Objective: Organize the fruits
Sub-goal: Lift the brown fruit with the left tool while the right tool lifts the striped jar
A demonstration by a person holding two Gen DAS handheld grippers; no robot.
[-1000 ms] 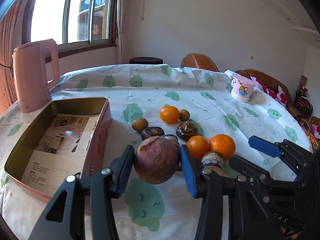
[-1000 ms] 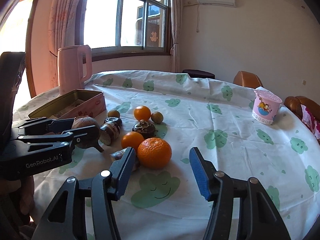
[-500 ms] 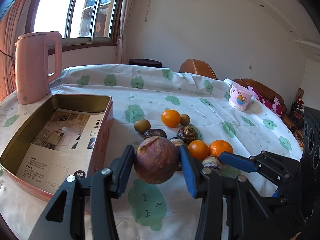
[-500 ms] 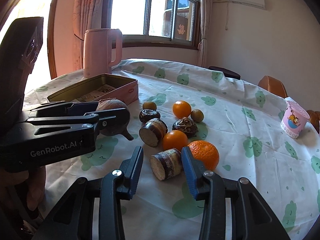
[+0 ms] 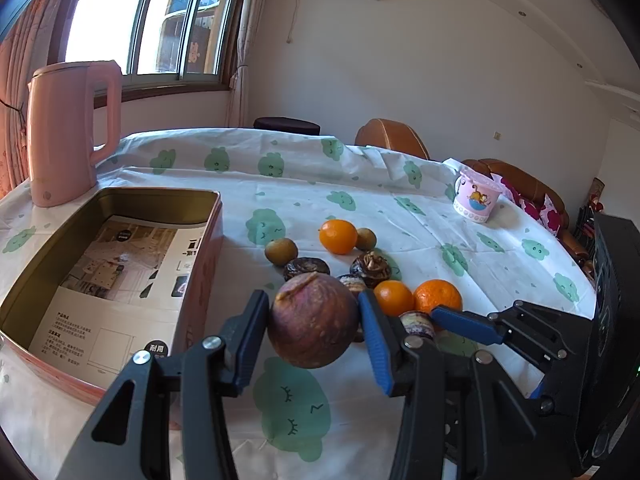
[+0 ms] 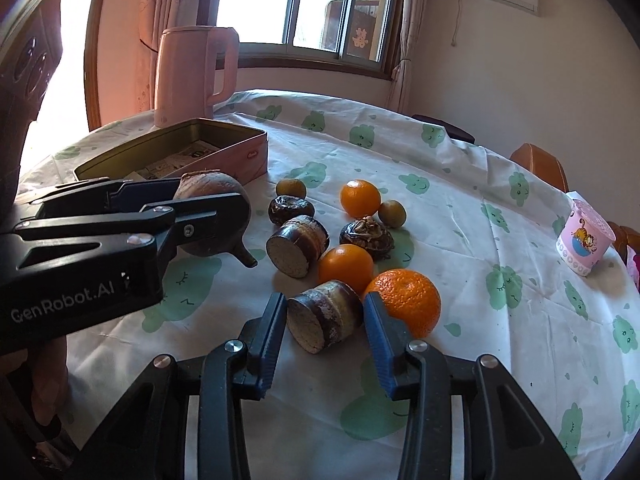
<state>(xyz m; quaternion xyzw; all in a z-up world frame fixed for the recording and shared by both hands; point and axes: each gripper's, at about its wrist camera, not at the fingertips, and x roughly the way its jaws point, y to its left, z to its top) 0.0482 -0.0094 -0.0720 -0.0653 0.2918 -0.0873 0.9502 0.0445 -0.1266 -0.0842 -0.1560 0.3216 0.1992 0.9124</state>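
My left gripper [image 5: 313, 322] is shut on a round purple-brown fruit [image 5: 313, 320] and holds it above the tablecloth, right of the open pink tin [image 5: 100, 264]. It also shows in the right wrist view [image 6: 212, 216]. My right gripper [image 6: 325, 320] has its jaws closed against a cut brown cylinder piece [image 6: 325, 316] lying on the cloth. Next to it lie a large orange [image 6: 404, 302], a smaller orange [image 6: 346, 266], another cut piece [image 6: 298, 246], a third orange [image 6: 360, 198], dark wrinkled fruits [image 6: 366, 236] and small green-brown fruits [image 6: 291, 188].
A pink kettle [image 5: 68, 132] stands behind the tin at the far left. A pink cup [image 5: 478, 196] stands at the far right of the table. The tin holds a printed sheet [image 5: 116, 280]. Chairs [image 5: 390, 138] stand behind the table.
My right gripper moved left from the large orange to the cut brown piece and closed around it. My left gripper kept the purple-brown fruit and shifted slightly.
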